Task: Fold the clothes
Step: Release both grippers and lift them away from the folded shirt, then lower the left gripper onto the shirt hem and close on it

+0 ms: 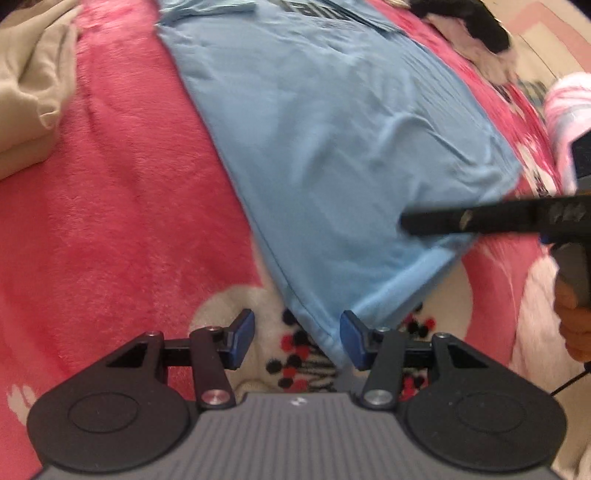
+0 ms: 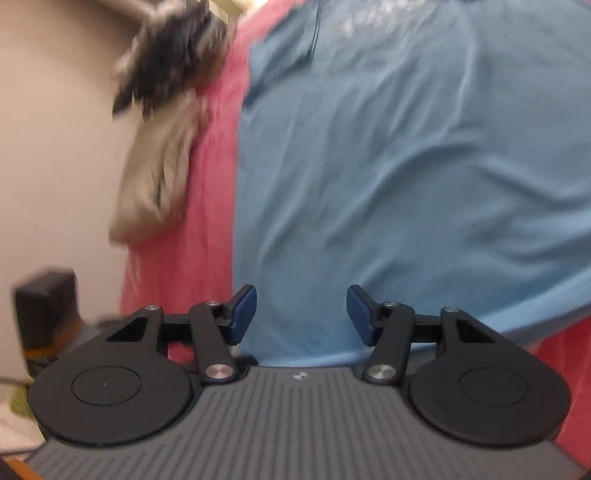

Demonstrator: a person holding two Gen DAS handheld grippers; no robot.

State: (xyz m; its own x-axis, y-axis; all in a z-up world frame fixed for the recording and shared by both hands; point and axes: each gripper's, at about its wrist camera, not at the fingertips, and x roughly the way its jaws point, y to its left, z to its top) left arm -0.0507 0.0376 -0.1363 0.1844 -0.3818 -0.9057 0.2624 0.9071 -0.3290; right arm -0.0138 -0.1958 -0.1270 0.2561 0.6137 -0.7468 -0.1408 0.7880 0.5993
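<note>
Both my grippers, left [image 1: 297, 339] and right [image 2: 301, 314], gape wide, holding nothing, at the shirt's [image 1: 332, 147] hem on the blanket [image 1: 110, 184]; pinching only one layer could drag it askew.

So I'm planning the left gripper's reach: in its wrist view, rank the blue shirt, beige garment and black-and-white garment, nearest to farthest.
1. Blue shirt: its corner lies between the open left gripper fingers.
2. Beige garment: far left.
3. Black-and-white garment: top right, beyond the shirt.
</note>
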